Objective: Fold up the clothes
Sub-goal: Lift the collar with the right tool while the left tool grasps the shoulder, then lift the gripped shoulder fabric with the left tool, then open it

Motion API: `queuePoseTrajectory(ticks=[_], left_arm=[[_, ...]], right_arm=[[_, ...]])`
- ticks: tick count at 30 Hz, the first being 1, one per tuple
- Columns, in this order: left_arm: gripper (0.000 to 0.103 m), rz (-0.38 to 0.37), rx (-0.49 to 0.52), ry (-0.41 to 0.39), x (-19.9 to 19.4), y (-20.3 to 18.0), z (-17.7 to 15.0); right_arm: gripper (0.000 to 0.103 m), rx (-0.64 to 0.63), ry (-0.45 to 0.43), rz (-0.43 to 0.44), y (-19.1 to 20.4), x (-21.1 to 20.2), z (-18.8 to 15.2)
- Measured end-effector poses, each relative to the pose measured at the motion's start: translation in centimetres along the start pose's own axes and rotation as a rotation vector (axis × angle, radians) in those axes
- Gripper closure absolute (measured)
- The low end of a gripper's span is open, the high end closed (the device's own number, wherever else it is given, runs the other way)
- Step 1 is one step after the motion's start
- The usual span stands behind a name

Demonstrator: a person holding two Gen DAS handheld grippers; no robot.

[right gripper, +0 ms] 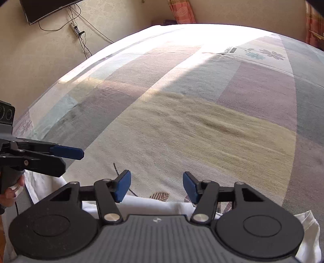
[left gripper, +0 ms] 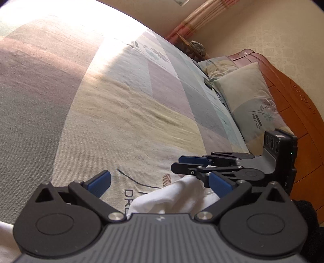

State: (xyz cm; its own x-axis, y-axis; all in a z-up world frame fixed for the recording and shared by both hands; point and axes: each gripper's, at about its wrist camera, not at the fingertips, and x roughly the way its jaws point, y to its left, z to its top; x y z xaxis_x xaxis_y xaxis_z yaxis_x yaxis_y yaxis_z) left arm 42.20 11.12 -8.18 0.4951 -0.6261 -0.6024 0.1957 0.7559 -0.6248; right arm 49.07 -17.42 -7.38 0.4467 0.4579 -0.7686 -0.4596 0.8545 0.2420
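Lying at the near edge of the bed (right gripper: 182, 121), the white garment (right gripper: 154, 204) sits bunched under both tools, on the patchwork cover of grey, mauve and pale yellow blocks.

From the left wrist camera, the left gripper (left gripper: 160, 185) has its jaws spread wide, and a rumpled fold of the garment (left gripper: 168, 198) rises between them without either blue pad (left gripper: 100, 182) pressing on it. More white cloth shows at the lower left corner of that view.

Just beyond the garment's fold, the right gripper (left gripper: 194, 164) comes in from the side of the pillow (left gripper: 249, 101); from this angle I cannot tell how far apart its fingers are. The right wrist camera settles it: the right gripper (right gripper: 157, 187) has its jaws spread, with the garment's flat edge lying just below them and bare cover between the pads (right gripper: 123, 186).

In that same view the left gripper (right gripper: 68, 157) reaches in from the side away from the pillow, above the garment, and a hand (right gripper: 12, 192) grips its handle.

The pillow leans on the wooden headboard (left gripper: 293, 113). A dark screen (right gripper: 44, 10) with dangling cables hangs on the wall past the bed.
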Motion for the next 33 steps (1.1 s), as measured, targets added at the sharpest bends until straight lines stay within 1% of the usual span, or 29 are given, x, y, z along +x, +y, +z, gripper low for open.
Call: queuePoseTrajectory(ticks=[1,3,6,8,10,12,14,16,21,24,26,32,33], left_arm=[[0.001,0.003,0.001,0.009,0.1,0.2,-0.1],[0.001,-0.001,0.014,0.019,0.6,0.3,-0.3],[0.001,-0.013,0.028,0.033,1.6,0.1,-0.4],[0.001,-0.024,0.036,0.045,2.6,-0.3,-0.4],[0.001,-0.051,0.057,0.075,4.0,-1.2,-0.6],[0.001,-0.070,0.089,0.113,5.2,-2.2,-1.0],[0.001,-0.081,0.126,0.164,6.6,-3.1,-1.6],[0.001,-0.104,0.139,0.215,7.1,-3.3,-1.8],[0.001,-0.161,0.168,0.344,8.3,-3.6,-2.4],[0.001,-0.199,0.176,0.412,8.6,-3.6,-2.7],[0.001,-0.247,0.149,0.425,8.8,-3.5,-2.8],[0.001,-0.392,0.062,0.461,9.4,-3.2,-2.8],[0.001,-0.411,0.066,0.466,9.8,-3.6,-2.8]], right_arm=[[0.069,-0.022,0.029,-0.023,0.3,0.8,-0.4],[0.074,-0.065,0.083,-0.062,0.9,2.0,-1.3],[0.073,-0.116,0.082,-0.035,1.8,-0.1,-4.5],[0.073,-0.099,0.085,-0.031,1.7,-1.0,-6.4],[0.073,-0.076,0.058,-0.037,1.5,-2.2,-8.2],[0.073,-0.041,0.039,-0.030,1.1,-3.2,-9.2],[0.070,0.014,0.009,-0.010,0.7,-4.6,-9.7],[0.056,0.059,0.004,0.016,0.1,-5.5,-10.5],[0.055,0.136,-0.009,0.028,-0.5,-7.1,-12.6],[0.052,0.184,-0.049,0.050,-0.4,-8.9,-14.3],[0.049,0.218,-0.082,0.061,-0.4,-9.9,-15.4],[0.046,0.334,-0.163,0.114,-0.8,-11.8,-18.0],[0.044,0.346,-0.176,0.121,-0.9,-12.0,-18.3]])
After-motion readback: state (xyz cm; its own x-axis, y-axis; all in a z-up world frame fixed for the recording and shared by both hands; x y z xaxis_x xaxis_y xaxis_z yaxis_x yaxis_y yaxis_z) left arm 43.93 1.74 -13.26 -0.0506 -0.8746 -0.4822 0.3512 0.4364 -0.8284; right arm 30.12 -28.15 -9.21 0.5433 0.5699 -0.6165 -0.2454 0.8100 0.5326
